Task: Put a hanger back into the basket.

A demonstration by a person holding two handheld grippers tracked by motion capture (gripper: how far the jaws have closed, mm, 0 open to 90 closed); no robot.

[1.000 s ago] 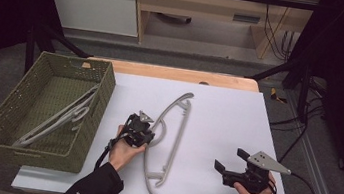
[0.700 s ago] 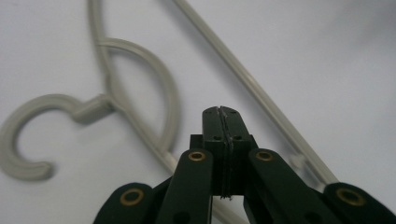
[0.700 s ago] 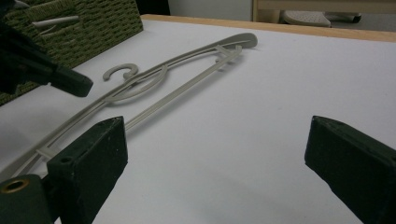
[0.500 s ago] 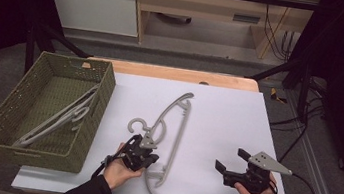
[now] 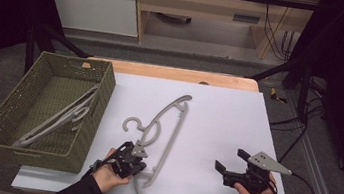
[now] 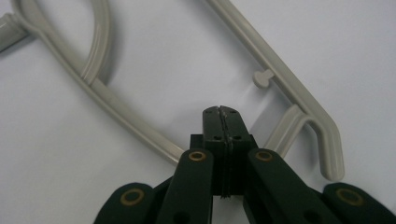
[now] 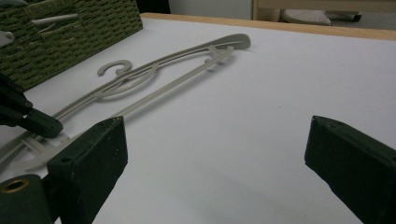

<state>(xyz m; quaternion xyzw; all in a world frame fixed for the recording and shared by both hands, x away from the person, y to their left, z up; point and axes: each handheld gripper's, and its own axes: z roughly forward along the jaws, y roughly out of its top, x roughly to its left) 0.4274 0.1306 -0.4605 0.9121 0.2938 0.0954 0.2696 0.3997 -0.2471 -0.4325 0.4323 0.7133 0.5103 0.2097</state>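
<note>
the grey hanger (image 5: 162, 136) lies flat on the white table (image 5: 227, 119), a little left of the middle. its long line runs slanted — one end points to the far side and a bit right, the other end points to the near edge by the person's left hand. its hook (image 5: 132, 123) curls out to the left, toward the green basket (image 5: 5, 120).

the left gripper (image 5: 134, 158) sits right over the near end of the hanger. in the left gripper view its jaws are pressed tight together with nothing between them, and the hanger's bars lie just past the tips on both sides.

the right gripper (image 5: 229, 166) rests near the front right of the table, well apart from the hanger. its jaws are wide open and hold nothing.

another hanger (image 5: 59, 117) lies in the basket. there is lots of bare table between the hanger and the right gripper — and more on the far right.
</note>
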